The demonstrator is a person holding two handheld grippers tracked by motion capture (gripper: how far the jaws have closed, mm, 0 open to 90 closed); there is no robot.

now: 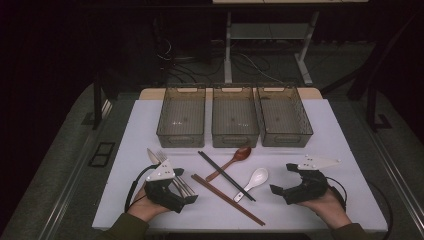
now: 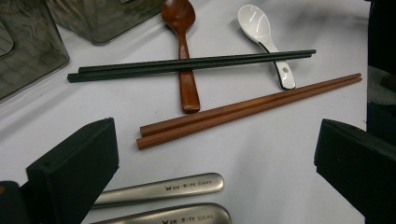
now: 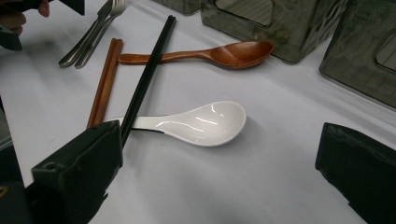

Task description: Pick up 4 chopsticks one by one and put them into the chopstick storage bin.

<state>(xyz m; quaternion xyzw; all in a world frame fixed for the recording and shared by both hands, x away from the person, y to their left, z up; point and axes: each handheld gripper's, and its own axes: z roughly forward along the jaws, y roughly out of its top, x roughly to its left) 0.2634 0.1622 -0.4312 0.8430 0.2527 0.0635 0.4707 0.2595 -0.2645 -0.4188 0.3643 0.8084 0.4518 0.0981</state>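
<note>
We work over the white table (image 1: 125, 200), with three smoky clear bins (image 1: 235, 122) in a row at its far edge and the cutlery scattered nearer to us. Both tongs stand wide and hold nothing: our left gripper (image 1: 175, 192) hovers over the steel fork and knife (image 2: 163, 189), our right gripper (image 1: 282, 185) faces the white spoon (image 3: 205, 123). To lift that spoon cleanly, we judge it best to close across the bowl, since the black chopsticks (image 3: 147, 77) lie over its handle and would drag along. The spoon is glossy ceramic, bowl up, lying between the brown chopsticks (image 3: 105, 79) and our right gripper, below the wooden spoon (image 3: 224, 53)
</note>
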